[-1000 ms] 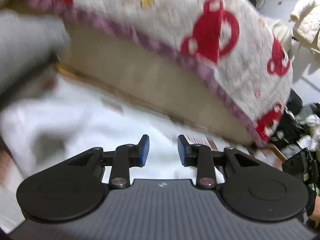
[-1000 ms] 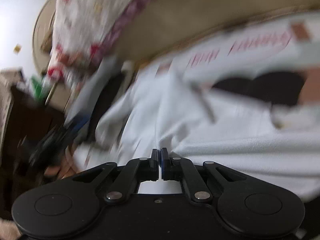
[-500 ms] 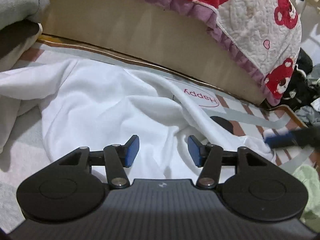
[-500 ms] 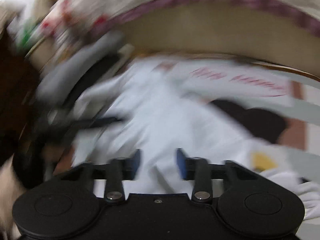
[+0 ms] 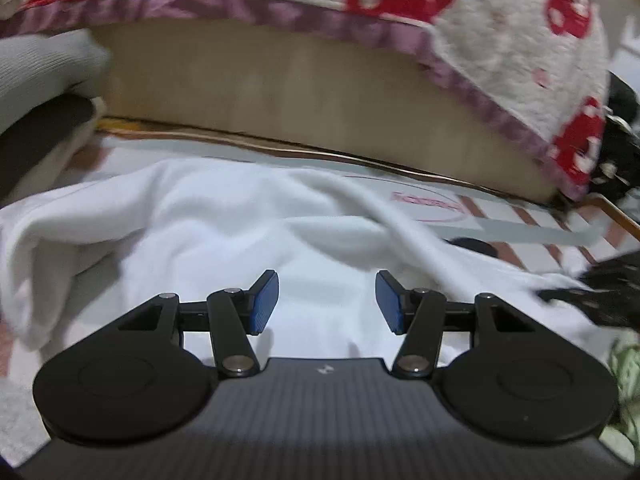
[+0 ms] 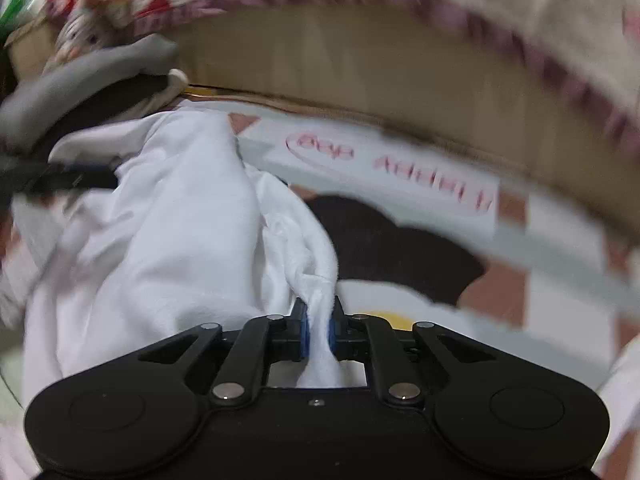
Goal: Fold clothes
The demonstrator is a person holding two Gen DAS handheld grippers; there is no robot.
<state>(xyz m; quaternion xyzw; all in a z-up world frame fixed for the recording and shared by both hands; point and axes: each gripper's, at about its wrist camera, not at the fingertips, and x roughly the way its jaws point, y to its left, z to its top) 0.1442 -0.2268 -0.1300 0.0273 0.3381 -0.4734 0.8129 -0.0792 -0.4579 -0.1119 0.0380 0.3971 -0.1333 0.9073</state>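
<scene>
Soft, rumpled white garment (image 5: 224, 232) on patterned mat (image 6: 400, 168). Right claw (image 6: 318, 326), apart half a second ago, now clamped on bunched garment fold. Left claw (image 5: 326, 302) apart, wider than before, above cloth.

The garment (image 5: 224, 232) lies spread on the mat (image 5: 520, 224), which serves as the landmark here. Behind the mat stands the bed base (image 5: 280, 92), and the quilt (image 5: 500, 40) hangs over the top edge of that base. At the mat's left end a pile of clothes (image 5: 36, 80) rests against the base. The left gripper (image 5: 326, 300) hovers over the near part of the garment, fingers (image 5: 264, 300) apart. The right gripper (image 6: 318, 326) sits at the garment's right edge, a fold of it pinched between the fingers (image 6: 301, 332), with bare mat (image 6: 400, 168) beyond and to the right.
</scene>
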